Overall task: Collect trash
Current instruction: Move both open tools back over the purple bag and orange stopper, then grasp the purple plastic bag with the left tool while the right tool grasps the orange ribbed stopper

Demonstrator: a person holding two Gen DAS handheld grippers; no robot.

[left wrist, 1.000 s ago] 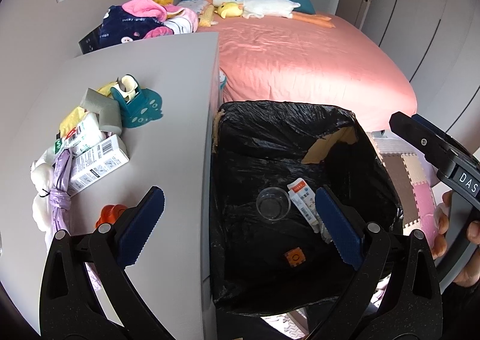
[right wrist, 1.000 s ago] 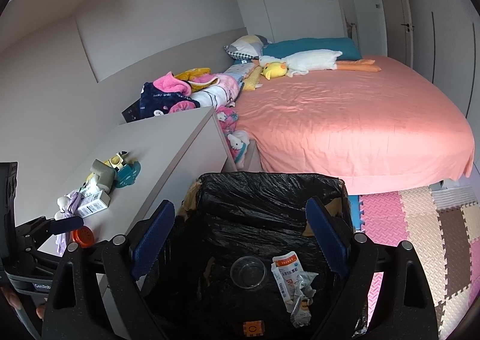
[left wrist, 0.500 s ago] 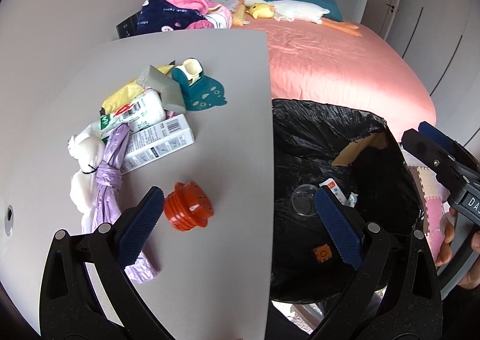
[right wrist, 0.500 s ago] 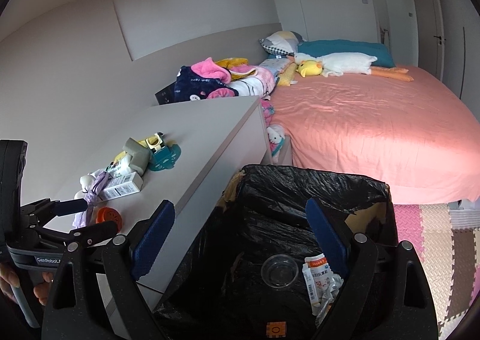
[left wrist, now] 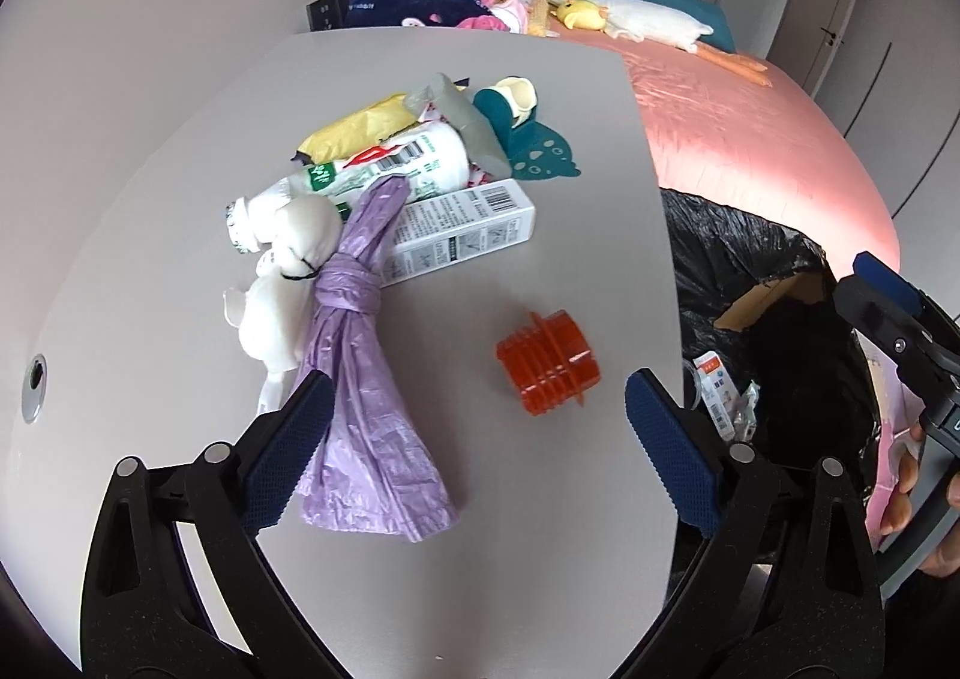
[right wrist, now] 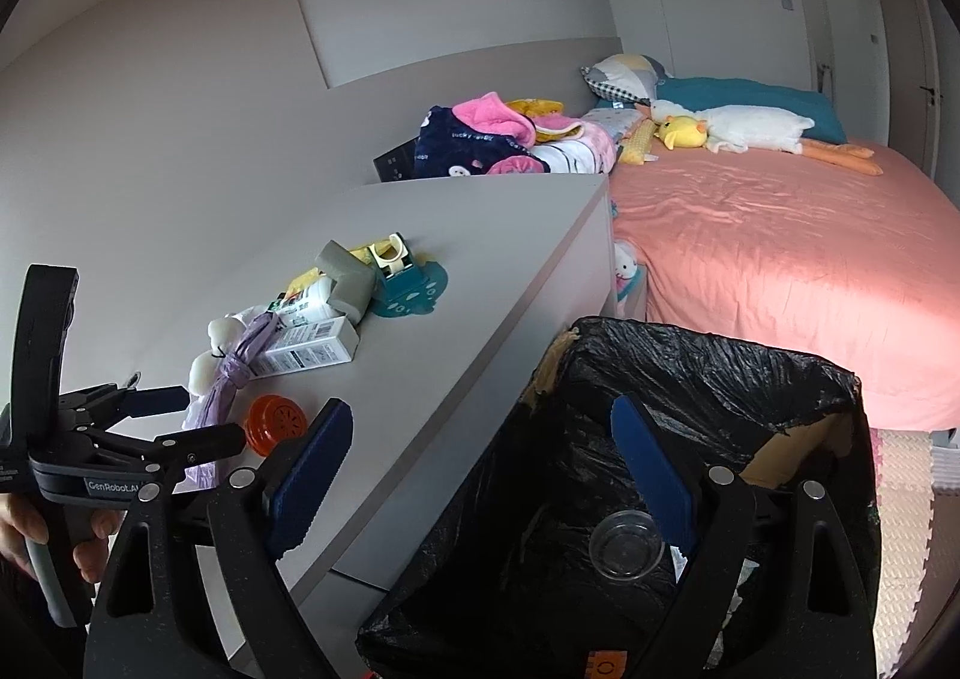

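On the grey desk (left wrist: 180,151) lie an orange ribbed cap (left wrist: 549,361), a knotted purple plastic bag (left wrist: 360,379), a white box (left wrist: 462,229), a white bottle (left wrist: 384,166), white tissue (left wrist: 282,283) and a yellow packet (left wrist: 360,130). My left gripper (left wrist: 480,463) is open and empty above the desk, with the cap and bag between its fingers. My right gripper (right wrist: 480,487) is open and empty above the black-lined trash bin (right wrist: 690,379), which holds a clear cup (right wrist: 624,544) and wrappers.
A teal tape holder (left wrist: 528,139) stands behind the pile. A pink bed (right wrist: 780,259) with plush toys and clothes lies beyond the desk. Foam floor mats (right wrist: 906,499) are right of the bin. The desk edge (right wrist: 480,367) runs beside the bin.
My left gripper has swung left from over the bin to over the desk trash and come closer to it. My right gripper has shifted left, staying above the bin.
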